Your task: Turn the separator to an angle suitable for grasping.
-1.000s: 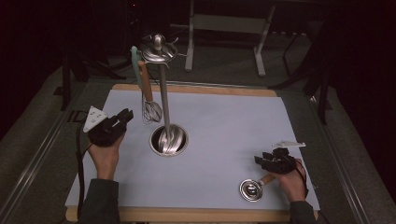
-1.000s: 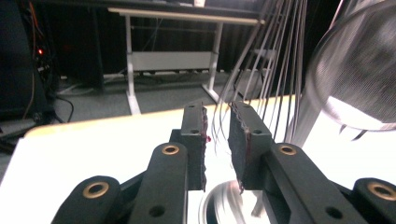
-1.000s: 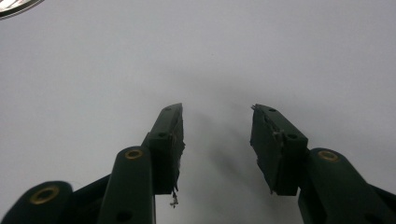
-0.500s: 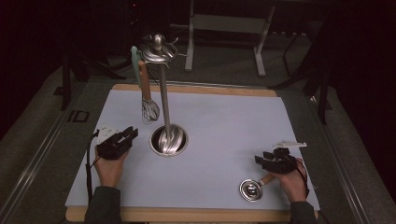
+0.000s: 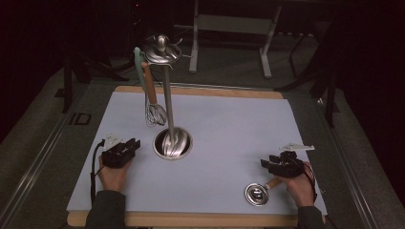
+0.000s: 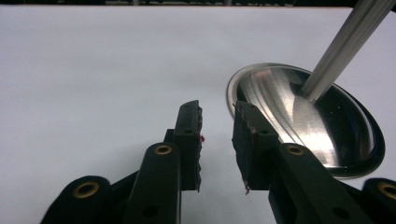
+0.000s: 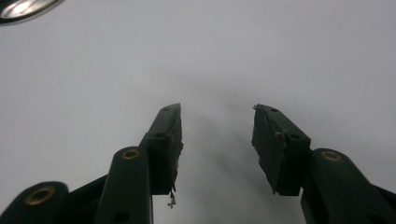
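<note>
A steel utensil stand rises from a round base point(image 5: 173, 143) at the middle of the pale mat, and its pole point(image 5: 167, 95) ends in a hook ring. A whisk point(image 5: 154, 113) with a wooden handle hangs from the ring. Left of the base, low over the mat, my left gripper point(image 5: 134, 144) is open; its jaws have just been opening with nothing between them. In the left gripper view the gripper point(image 6: 217, 123) points past the base point(image 6: 303, 121). My right gripper point(image 5: 266, 162) rests open at the front right, and in the right gripper view this gripper point(image 7: 217, 123) stands over bare mat.
A small steel ladle point(image 5: 256, 194) with a wooden handle lies by the right hand; its bowl edge point(image 7: 25, 7) shows at the top left of the right gripper view. A teal-handled utensil point(image 5: 138, 62) hangs beside the whisk. The wooden table edge point(image 5: 191, 89) borders the mat.
My left gripper has come down from beside the whisk to just over the mat, left of the stand's base, and its jaws stand wider. The right hand has stayed still.
</note>
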### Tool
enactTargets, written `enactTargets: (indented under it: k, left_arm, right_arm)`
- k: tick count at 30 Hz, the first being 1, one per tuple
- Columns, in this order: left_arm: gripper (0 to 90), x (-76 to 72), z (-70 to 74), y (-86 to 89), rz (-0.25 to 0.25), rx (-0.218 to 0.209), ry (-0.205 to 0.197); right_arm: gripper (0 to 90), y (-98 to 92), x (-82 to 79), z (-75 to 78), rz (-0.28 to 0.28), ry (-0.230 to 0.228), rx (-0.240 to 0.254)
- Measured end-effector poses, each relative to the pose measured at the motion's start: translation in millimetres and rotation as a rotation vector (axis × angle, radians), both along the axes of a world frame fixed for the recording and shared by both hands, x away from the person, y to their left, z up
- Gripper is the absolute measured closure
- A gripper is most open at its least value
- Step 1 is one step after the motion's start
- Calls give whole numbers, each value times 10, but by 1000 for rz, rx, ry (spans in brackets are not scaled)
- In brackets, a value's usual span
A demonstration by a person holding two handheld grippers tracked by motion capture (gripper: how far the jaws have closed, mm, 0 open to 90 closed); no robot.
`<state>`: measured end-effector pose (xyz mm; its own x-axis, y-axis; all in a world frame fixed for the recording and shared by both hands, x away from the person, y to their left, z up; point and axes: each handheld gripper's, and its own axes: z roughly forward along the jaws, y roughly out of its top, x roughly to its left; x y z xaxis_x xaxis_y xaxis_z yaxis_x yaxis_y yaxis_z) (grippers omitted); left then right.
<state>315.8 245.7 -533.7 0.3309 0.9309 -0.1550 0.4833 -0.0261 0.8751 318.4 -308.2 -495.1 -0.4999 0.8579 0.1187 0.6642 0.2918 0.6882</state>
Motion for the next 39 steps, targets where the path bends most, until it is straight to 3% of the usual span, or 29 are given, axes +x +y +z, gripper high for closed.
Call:
enactTargets:
  k: [3,11,15,19,22,28,34,39]
  left_arm:
    - [702,2,-32,-1,9,-2,9]
    - [674,13,-56,-35,15,30,20]
    - [669,14,-55,-42,13,39,23]
    - [664,17,-56,-57,16,53,25]
    - [661,19,-57,-66,18,57,25]
    - [657,19,-56,-69,17,62,25]
    - [655,19,-57,-68,18,60,26]
    - [655,22,-58,-71,15,61,27]
  right_arm:
    - [522,-4,-5,18,6,2,21]
    - [555,-36,-51,84,6,8,10]
    - [691,-160,-128,141,-16,6,10]
    - [809,-299,-226,158,-38,6,-16]
    - [872,-404,-308,141,-65,18,-67]
    - [899,-557,-391,42,-102,62,-106]
    - [899,-528,-405,-98,-99,99,-190]
    - [894,-486,-356,-107,-101,99,-206]
